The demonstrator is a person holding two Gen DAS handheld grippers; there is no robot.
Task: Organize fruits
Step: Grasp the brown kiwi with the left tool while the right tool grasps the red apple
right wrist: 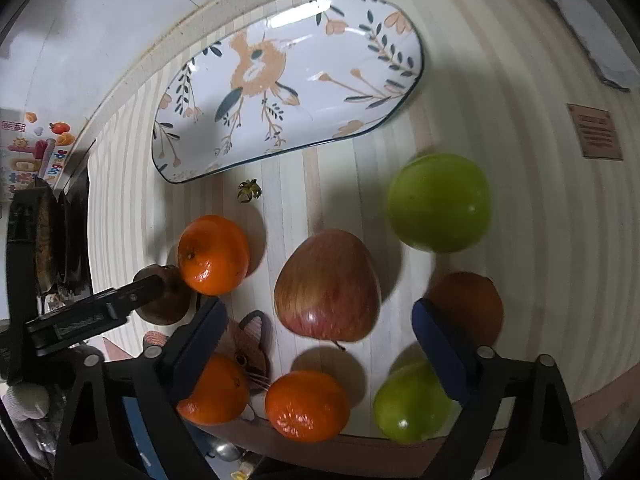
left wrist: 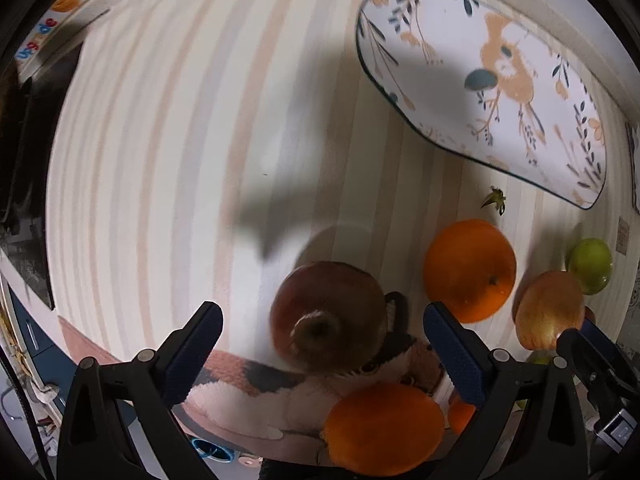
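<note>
A: Where's the red apple (right wrist: 328, 286)?
B: On the striped table (right wrist: 520, 200), between the wide-open jaws of the right hand-held gripper (right wrist: 320, 312), untouched.
A: And the left hand-held gripper (left wrist: 320, 334)?
B: Spread wide around a dark apple (left wrist: 328, 316), not gripping.

Glossy ceramic plate (right wrist: 304, 80) on a matt striped wooden tabletop (right wrist: 500, 160).

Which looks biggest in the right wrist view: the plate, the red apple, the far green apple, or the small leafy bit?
1. Plate, clearly largest.
2. Red apple.
3. Far green apple, close to the red one; the red sits nearer the camera, so that order is unsure.
4. Leafy bit, smallest.
</note>
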